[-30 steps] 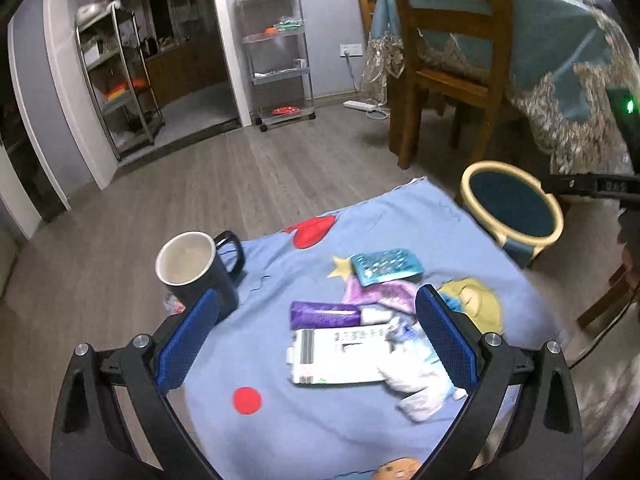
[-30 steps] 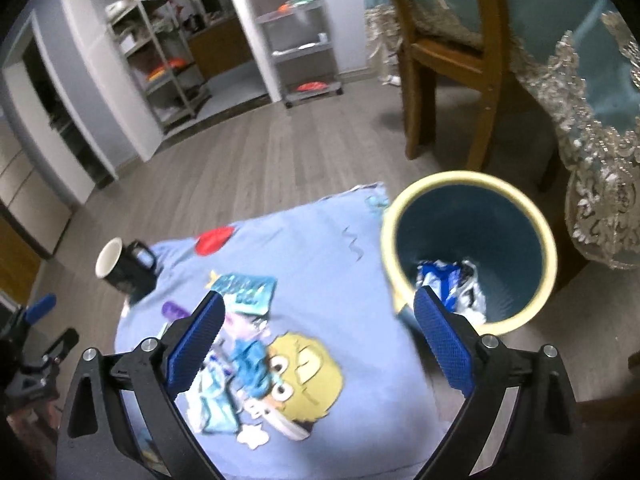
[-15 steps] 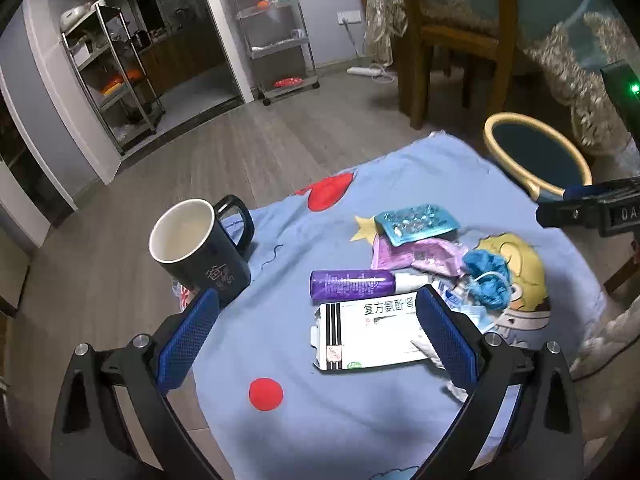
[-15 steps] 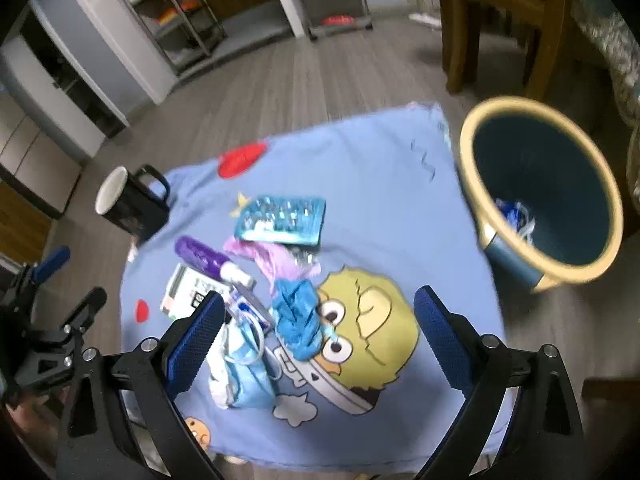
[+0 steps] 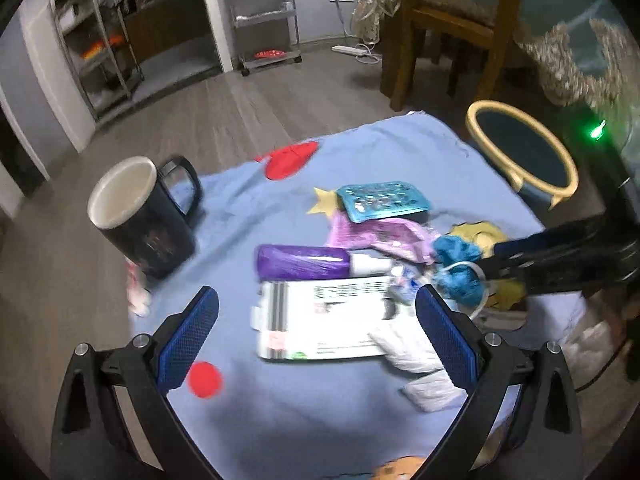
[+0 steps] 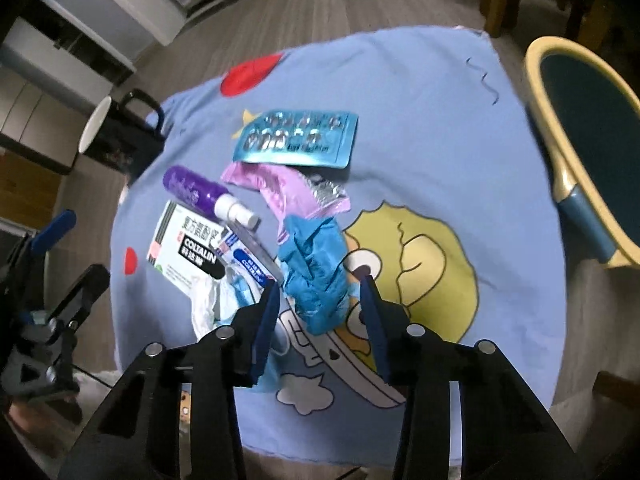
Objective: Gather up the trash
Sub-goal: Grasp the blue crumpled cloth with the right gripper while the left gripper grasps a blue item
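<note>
Closing on the crumpled blue glove (image 6: 316, 276), the right tool (image 6: 318, 300), jaws just narrowing but not yet pinching, should sink deeper before squeezing, while the left tool (image 5: 316, 340) hangs spread.

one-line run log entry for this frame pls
phase: reach | right tool: jaws just closing around blue glove, not yet gripped | left tool: open above medicine box | bin: right of cloth
</note>
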Demonstrator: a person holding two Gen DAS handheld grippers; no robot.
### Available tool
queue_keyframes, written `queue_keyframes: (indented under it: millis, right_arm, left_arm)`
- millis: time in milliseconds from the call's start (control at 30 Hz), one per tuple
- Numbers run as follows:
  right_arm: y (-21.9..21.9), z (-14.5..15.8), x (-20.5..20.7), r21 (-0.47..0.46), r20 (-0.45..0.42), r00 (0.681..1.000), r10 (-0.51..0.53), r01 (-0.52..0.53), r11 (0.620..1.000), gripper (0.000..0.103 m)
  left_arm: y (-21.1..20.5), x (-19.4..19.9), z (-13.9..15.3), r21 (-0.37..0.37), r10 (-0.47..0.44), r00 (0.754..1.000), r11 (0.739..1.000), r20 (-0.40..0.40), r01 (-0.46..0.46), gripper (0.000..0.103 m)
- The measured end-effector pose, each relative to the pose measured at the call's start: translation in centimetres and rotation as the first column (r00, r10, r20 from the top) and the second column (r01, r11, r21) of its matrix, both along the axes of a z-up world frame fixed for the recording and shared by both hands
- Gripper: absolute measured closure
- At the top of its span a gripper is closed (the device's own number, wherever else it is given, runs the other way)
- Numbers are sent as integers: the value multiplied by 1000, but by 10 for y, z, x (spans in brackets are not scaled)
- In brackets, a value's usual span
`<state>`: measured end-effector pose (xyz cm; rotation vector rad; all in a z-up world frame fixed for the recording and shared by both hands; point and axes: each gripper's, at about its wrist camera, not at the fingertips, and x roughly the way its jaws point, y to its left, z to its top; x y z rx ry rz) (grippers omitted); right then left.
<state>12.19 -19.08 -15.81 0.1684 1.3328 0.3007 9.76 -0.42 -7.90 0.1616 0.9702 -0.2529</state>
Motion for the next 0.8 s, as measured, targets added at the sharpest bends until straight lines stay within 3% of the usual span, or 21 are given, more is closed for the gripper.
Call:
queue_keyframes:
  millis: [167,567,633,700,733,800]
  right_arm:
    - [-1,-1,4,15,-7,1000,-17,17,1000,69]
    - [2,-8,10,25,-25,999,-28,28,999,73]
    - [1,-9,10,20,-27,999,-28,28,999,79]
    - [1,-10,10,14,-30,999,-20,20,1000,87]
    - [1,-10,10,11,-29,999,-17,17,1000,87]
    - [0,-7,10,14,-18,1000,-18,18,1000,88]
  left_arm:
    - [-8,-6,-21,-123,13,995,992,-96,-25,7]
    - [-51,-17,-55,-58,-138,969,990,-205,129,40]
    - [-53,-17,-61,-53,-150,961,989,-230,142,62]
    - [-54,-17,-62,-41,-157,960,988,-232,151,76]
    - [-54,-17,-59,-38,-157,961,988,-226,153,91]
    - [-52,-16,-53,-26,-146,966,989,-215,144,98]
